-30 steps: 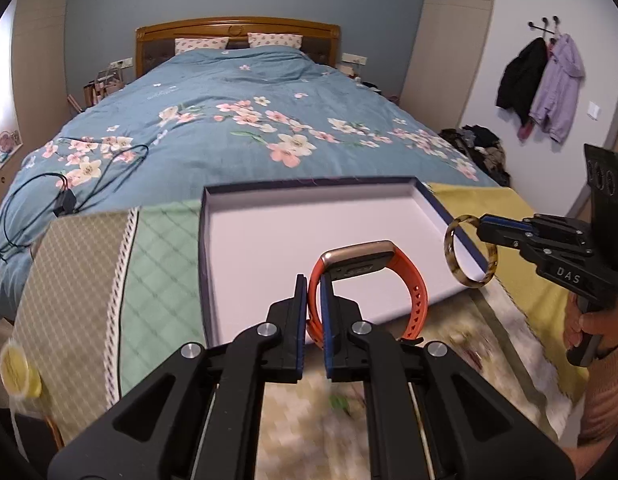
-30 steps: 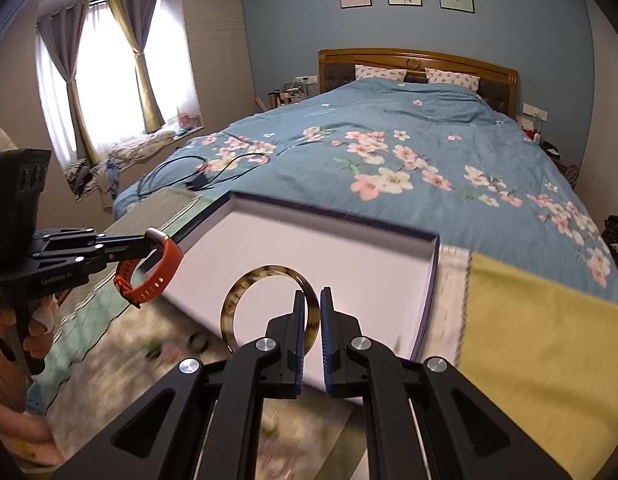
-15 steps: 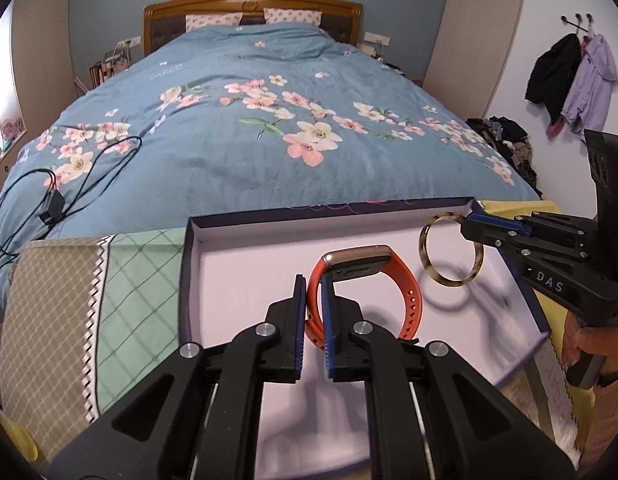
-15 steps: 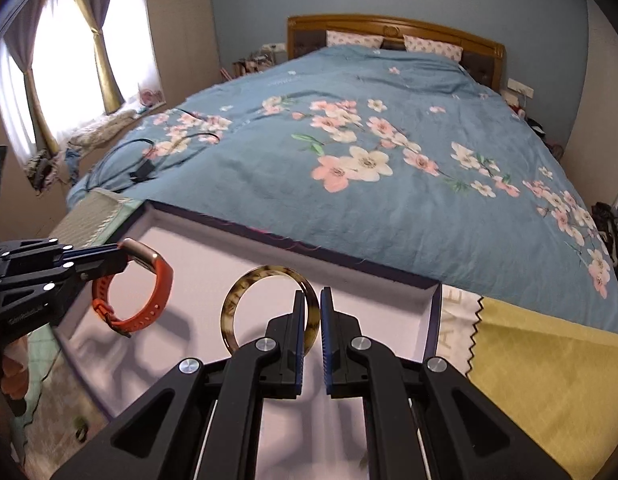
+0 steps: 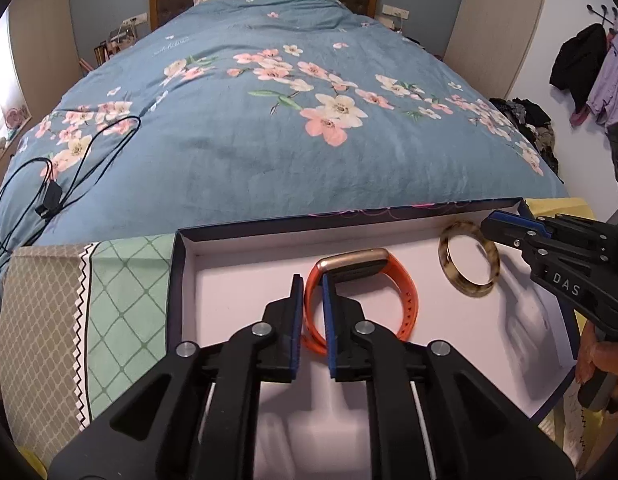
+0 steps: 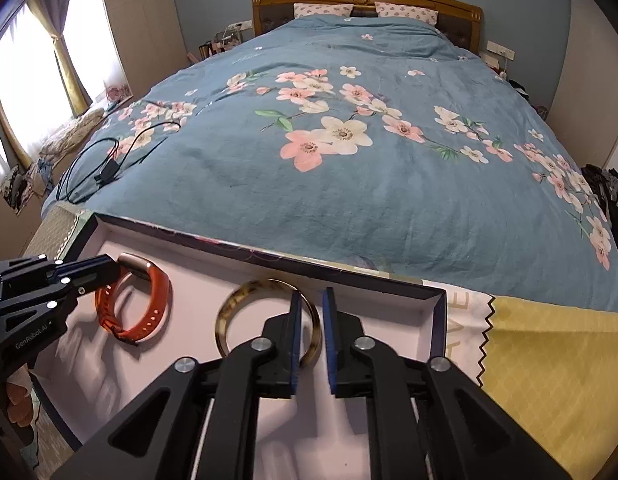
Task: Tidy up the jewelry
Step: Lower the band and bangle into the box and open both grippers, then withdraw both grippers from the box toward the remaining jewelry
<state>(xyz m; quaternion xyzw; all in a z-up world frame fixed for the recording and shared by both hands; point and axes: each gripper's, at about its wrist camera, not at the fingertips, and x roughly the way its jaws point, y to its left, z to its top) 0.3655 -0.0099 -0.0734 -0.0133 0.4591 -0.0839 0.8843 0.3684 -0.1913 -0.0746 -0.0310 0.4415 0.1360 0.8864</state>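
An orange watch band (image 5: 365, 292) with a gold-edged face lies in the white box (image 5: 237, 280), its strap between my left gripper's (image 5: 311, 280) fingers, which stand slightly apart. It shows at the left in the right wrist view (image 6: 145, 304). A tortoiseshell bangle (image 6: 245, 304) sits in the box, its rim between the parted fingers of my right gripper (image 6: 312, 296). In the left wrist view the bangle (image 5: 469, 264) is by the right gripper's tips (image 5: 493, 226).
The box, with a dark rim (image 6: 269, 258), rests on patchwork cloths: green (image 5: 125, 300) at left, yellow (image 6: 557, 360) at right. Behind it lies a bed with a blue floral quilt (image 5: 289, 120) and a black cable (image 5: 57, 184). Clothes hang on the right wall (image 5: 589, 68).
Both grippers have lowered into the box and their jaws have parted. The watch band and the bangle have come down to the box floor.
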